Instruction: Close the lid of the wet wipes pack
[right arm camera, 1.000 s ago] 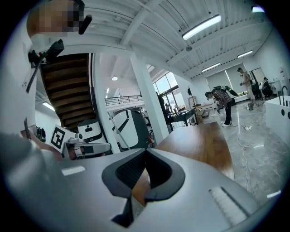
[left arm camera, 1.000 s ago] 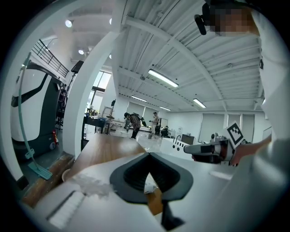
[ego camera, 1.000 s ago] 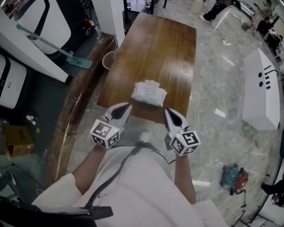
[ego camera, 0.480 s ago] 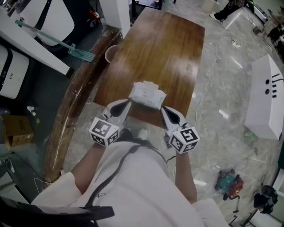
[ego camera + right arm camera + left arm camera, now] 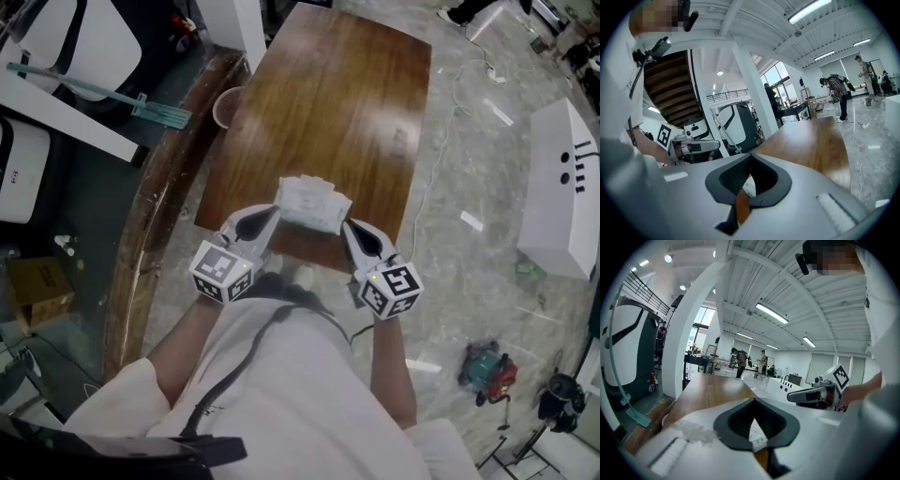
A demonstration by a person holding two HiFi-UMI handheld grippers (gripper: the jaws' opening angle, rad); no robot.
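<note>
The white wet wipes pack [image 5: 312, 204] lies near the front edge of the brown wooden table [image 5: 328, 103]; a white flap shows on its top, and I cannot tell how far it is raised. My left gripper [image 5: 273, 215] is shut and empty, its tip at the pack's near left corner. My right gripper [image 5: 346, 226] is shut and empty at the near right corner. In the left gripper view the jaws [image 5: 754, 400] meet at the tip and a bit of the pack [image 5: 758, 436] shows below them. In the right gripper view the gripper [image 5: 750, 155] is shut too, the pack [image 5: 749, 187] just under it.
A pink bucket [image 5: 225, 108] stands on the floor by the table's left side, with a green-headed mop [image 5: 94, 94] beyond it. A white machine [image 5: 561, 192] and a floor cable [image 5: 450, 112] lie to the right. A red and teal tool [image 5: 486, 370] sits on the floor at the lower right.
Both grippers moved forward from below the table's front edge to the pack's near corners, staying shut. The pack has not moved on the table.
</note>
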